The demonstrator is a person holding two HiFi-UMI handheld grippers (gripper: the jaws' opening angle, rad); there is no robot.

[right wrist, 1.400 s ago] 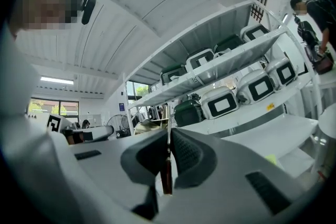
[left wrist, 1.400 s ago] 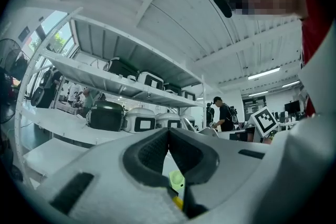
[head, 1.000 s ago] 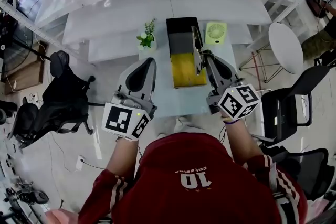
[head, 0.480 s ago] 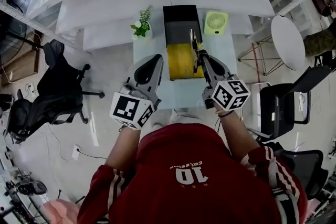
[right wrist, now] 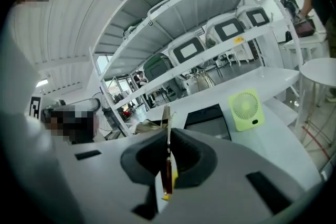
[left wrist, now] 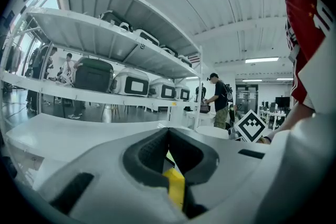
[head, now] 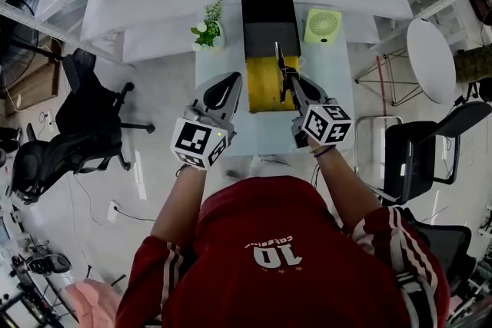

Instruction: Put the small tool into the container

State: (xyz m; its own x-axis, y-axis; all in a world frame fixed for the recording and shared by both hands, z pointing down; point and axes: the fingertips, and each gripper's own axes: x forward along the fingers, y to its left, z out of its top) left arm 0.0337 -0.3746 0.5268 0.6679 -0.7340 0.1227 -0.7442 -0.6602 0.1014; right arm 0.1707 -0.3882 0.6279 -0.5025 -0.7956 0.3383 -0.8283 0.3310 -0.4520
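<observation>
Plant [head: 207,28] and green fan [head: 322,25] sitting at the desk's [head: 261,136] far edge, flanking the container [head: 268,50]. Right hand-held gripper [head: 286,77] clamping the small tool [right wrist: 168,149] above the container's right side, long axis pointing toward the far edge. Left hand-held gripper [head: 228,84] sitting closed, holding nothing. Tool's tip hard to make out.

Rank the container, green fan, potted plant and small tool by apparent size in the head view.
1. container
2. green fan and potted plant: about alike
3. small tool, smallest though held nearer the camera
</observation>
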